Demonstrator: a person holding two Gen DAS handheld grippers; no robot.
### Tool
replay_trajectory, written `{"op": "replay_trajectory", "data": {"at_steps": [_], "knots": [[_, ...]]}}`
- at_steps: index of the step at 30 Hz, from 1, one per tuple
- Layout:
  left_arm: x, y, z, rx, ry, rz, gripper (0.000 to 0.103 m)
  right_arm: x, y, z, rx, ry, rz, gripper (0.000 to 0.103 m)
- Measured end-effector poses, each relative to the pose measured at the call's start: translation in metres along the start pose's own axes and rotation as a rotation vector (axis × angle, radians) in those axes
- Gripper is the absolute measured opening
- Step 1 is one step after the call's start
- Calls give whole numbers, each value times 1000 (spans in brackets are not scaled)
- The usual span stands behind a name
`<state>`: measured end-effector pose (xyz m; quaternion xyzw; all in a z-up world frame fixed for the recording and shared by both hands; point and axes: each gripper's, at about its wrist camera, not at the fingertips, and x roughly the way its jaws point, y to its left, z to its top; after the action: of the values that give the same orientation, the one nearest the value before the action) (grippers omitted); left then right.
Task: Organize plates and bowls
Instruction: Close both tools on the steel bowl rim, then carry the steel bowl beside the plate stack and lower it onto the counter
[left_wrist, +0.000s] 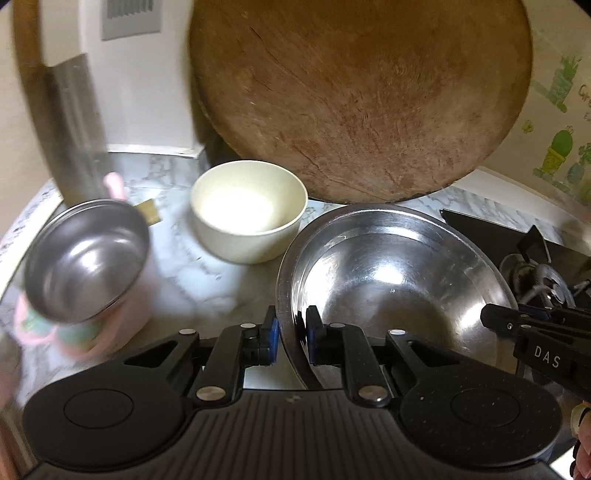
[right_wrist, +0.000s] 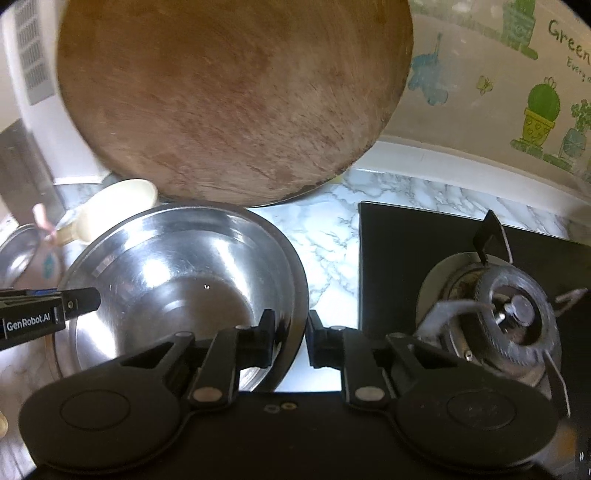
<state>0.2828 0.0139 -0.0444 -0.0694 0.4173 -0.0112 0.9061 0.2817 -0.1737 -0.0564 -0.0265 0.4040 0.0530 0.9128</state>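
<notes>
Big steel bowl sits on marble counter, between cream bowl and black stove, in front of round wood board leaning on wall.

L gripper is clamped on bowl's near-left rim: one blue pad outside, one inside, rim pinched between. R gripper grips the near-right rim the same way, one finger in the bowl, one out. Each gripper's tip shows in the other's view at the opposite rim. Whether the bowl base is off the counter, can't tell.

Cream bowl stands upright behind-left of the steel bowl, just in front of the board's lower edge, empty. Small steel pot w/ pink outside farther left, blurred, tilted toward cam; looks empty. Cleaver upright behind the pot.

Burner on stove, R of bowl. Cactus stickers on wall behind stove.
</notes>
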Motion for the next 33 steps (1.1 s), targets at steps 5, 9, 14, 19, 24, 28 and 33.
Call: {"op": "replay_trajectory", "data": {"at_steps": [5, 9, 14, 19, 24, 28, 33], "knots": [[-36, 16, -19, -69, -7, 23, 14, -32, 15, -16, -21, -15, 44, 18], [-62, 32, -41, -107, -14, 48, 14, -53, 31, -28, -51, -24, 94, 18], [-84, 49, -70, -143, -22, 87, 14, -64, 50, -48, -110, -12, 137, 18], [-93, 61, -95, -174, -12, 114, 14, -69, 70, -70, -157, -2, 165, 18], [-97, 67, -115, -183, -10, 135, 14, -71, 79, -89, -179, 6, 177, 18], [-100, 67, -127, -179, -12, 140, 14, -71, 81, -100, -184, 18, 181, 18], [-96, 67, -141, -178, 7, 138, 14, -72, 82, -112, -199, 19, 177, 18]]}}
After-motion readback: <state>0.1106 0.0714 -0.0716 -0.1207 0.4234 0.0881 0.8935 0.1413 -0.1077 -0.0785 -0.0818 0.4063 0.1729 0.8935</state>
